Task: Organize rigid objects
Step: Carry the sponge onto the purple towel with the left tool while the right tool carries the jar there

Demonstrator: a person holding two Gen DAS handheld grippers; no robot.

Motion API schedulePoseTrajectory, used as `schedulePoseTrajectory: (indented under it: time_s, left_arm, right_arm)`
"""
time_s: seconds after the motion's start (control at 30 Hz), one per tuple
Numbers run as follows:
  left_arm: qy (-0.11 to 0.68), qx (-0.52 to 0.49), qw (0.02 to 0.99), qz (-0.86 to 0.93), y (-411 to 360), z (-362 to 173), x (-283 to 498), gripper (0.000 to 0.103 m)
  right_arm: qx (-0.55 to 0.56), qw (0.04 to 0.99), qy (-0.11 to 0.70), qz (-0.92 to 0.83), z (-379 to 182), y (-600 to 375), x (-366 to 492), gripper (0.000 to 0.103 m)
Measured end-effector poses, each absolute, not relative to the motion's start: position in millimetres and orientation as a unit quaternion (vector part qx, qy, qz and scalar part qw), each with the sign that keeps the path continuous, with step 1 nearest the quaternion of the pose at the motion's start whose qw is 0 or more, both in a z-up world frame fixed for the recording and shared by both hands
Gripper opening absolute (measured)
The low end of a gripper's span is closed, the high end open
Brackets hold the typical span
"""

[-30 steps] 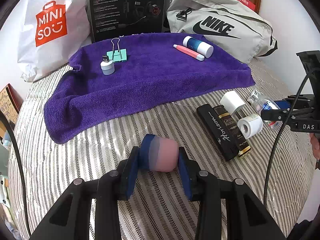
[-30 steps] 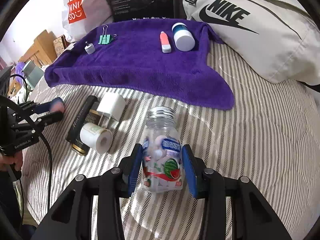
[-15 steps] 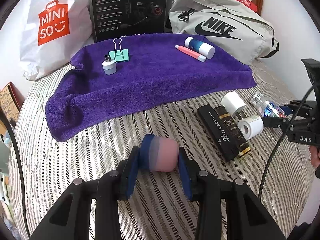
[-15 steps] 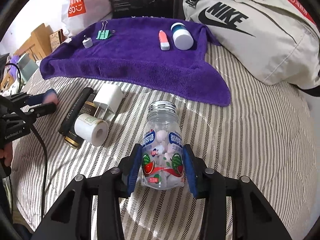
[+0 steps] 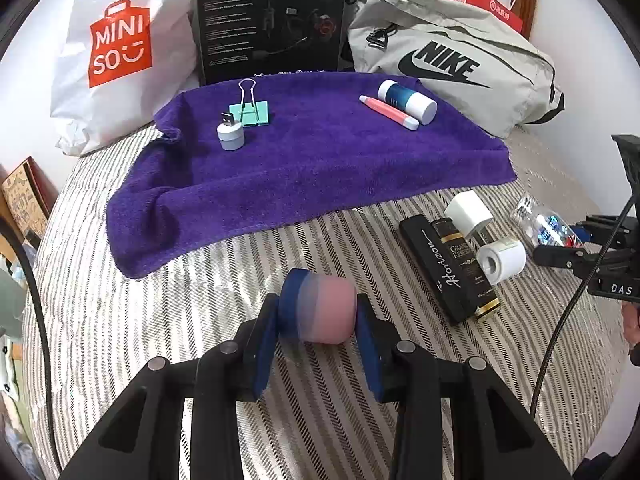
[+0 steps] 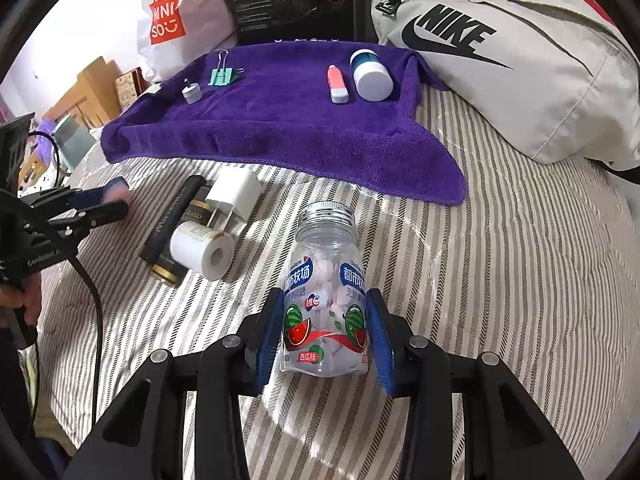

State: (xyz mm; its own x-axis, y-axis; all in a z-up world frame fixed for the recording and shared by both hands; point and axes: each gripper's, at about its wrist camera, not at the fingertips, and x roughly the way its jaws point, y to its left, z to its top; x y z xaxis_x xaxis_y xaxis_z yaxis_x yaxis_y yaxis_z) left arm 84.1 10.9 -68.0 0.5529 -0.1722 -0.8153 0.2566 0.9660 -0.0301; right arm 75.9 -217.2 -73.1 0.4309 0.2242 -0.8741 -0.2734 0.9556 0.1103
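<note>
**Both grippers loaded over the striped bed**

The left gripper [image 5: 318, 316] has its jaws pinching a stubby pink-and-blue cylinder [image 5: 320, 308], held sideways just above the striped bedcover [image 5: 160, 320]. The right gripper [image 6: 326, 332] has its jaws clamped on the lower half of a clear candy bottle [image 6: 326, 280] with watermelon labels and a silver screw cap, standing upright.

Beside the bottle, towards the left gripper, lie a white charger plug [image 6: 234, 192], a small white roll [image 6: 202, 248] and two dark slim boxes [image 6: 172, 220], all touching or nearly so.

Further back, a purple towel [image 5: 320, 168] carries a teal binder clip [image 5: 250, 110], a small grey USB piece [image 5: 231, 134], a pink tube [image 5: 388, 112] and a blue-and-white bottle [image 5: 406, 100].
</note>
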Motion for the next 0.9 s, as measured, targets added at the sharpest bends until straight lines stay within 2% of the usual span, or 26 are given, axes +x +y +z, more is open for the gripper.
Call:
schedulePoseTrajectory:
  time_s: [0.53,0.9]
  left_arm:
    - [0.438,0.028,0.892,-0.107,28,-30,94,0.035]
    - [0.432,0.022,0.897,-0.097,43,-8,130,0.035]
  right_arm:
    - [-0.015,0.854,0.488,0.177,-27,-219,98,0.041]
    - [-0.017,0.858,0.476,0.189,-7,-217,165,0.041]
